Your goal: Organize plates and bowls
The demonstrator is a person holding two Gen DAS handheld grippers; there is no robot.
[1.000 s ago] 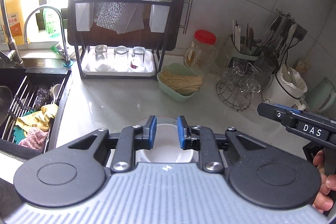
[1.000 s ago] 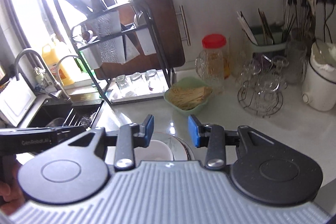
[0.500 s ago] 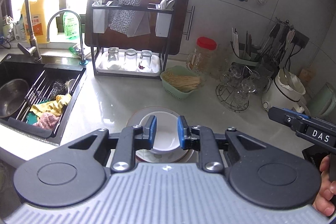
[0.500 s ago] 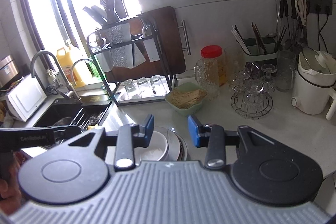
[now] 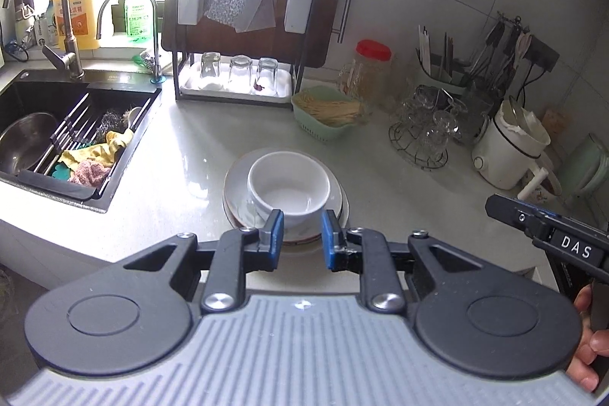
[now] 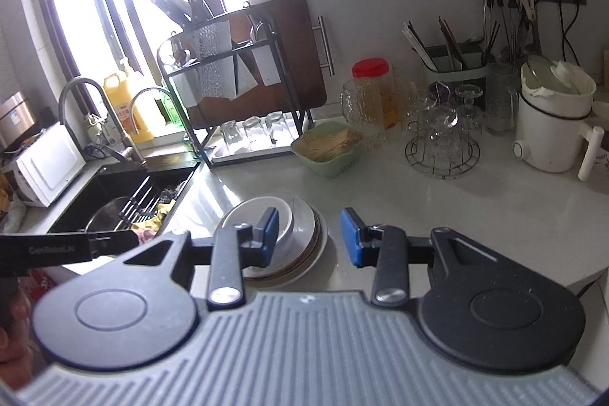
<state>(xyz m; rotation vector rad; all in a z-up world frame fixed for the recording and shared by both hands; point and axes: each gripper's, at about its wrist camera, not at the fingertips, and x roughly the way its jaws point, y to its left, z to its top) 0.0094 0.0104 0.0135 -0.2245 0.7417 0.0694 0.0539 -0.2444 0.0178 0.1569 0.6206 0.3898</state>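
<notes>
A white bowl (image 5: 288, 184) sits upright on a stack of plates (image 5: 235, 186) on the pale counter. My left gripper (image 5: 302, 239) hangs just short of the bowl's near side. Its blue pads stand a narrow gap apart with nothing between them. In the right wrist view the same bowl (image 6: 247, 212) and plates (image 6: 309, 234) lie behind my right gripper's left finger. The right gripper (image 6: 310, 238) is open wider, with bare counter showing in the gap. A hand (image 5: 588, 333) holds the right tool at the frame's right edge.
A black sink (image 5: 57, 139) with a rack, cloths and a steel bowl lies to the left. A dish rack (image 5: 236, 75) with upturned glasses, a green basket (image 5: 327, 113), a wire glass stand (image 5: 426, 136) and a white pot (image 5: 506, 147) line the back.
Both grippers have drawn back from the bowl and plates, so more of the counter, sink and front edge shows. The bowl stays on the plates. The jaws look unchanged.
</notes>
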